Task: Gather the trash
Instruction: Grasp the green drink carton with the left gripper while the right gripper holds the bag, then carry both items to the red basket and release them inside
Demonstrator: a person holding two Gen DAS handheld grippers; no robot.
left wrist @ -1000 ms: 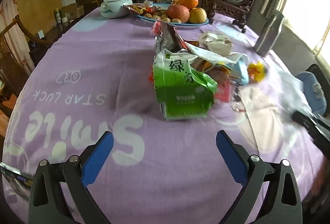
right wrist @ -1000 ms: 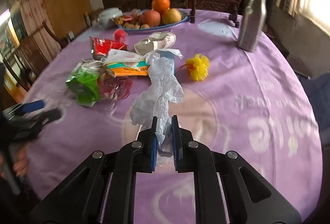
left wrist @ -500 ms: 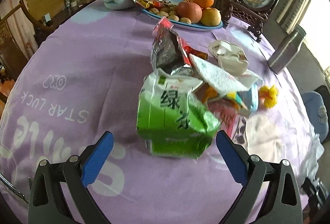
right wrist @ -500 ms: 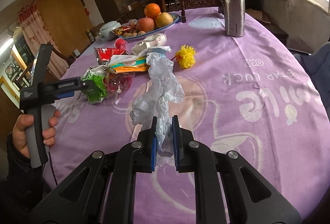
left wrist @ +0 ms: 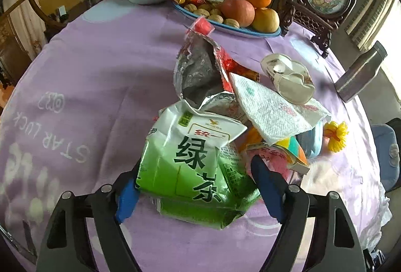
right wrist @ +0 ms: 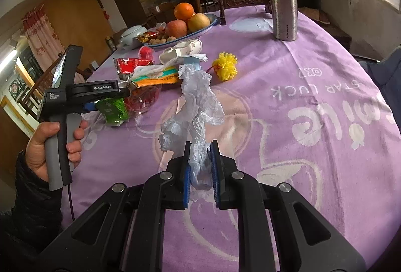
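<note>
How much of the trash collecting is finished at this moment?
Nothing looks collected yet. The right gripper holds the crumpled plastic bag. The left gripper, jaws closing, straddles the green carton. The foil wrapper and paper napkin remain.

Left wrist view: looking steeply down, close on green packet [left wrist: 193, 166]. Right wrist view: facing it from farther back [right wrist: 112, 110]; both sharing it.

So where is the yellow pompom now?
In the right wrist view, the yellow pompom lies on the purple tablecloth, right of the trash pile, near the paper towel.
</note>
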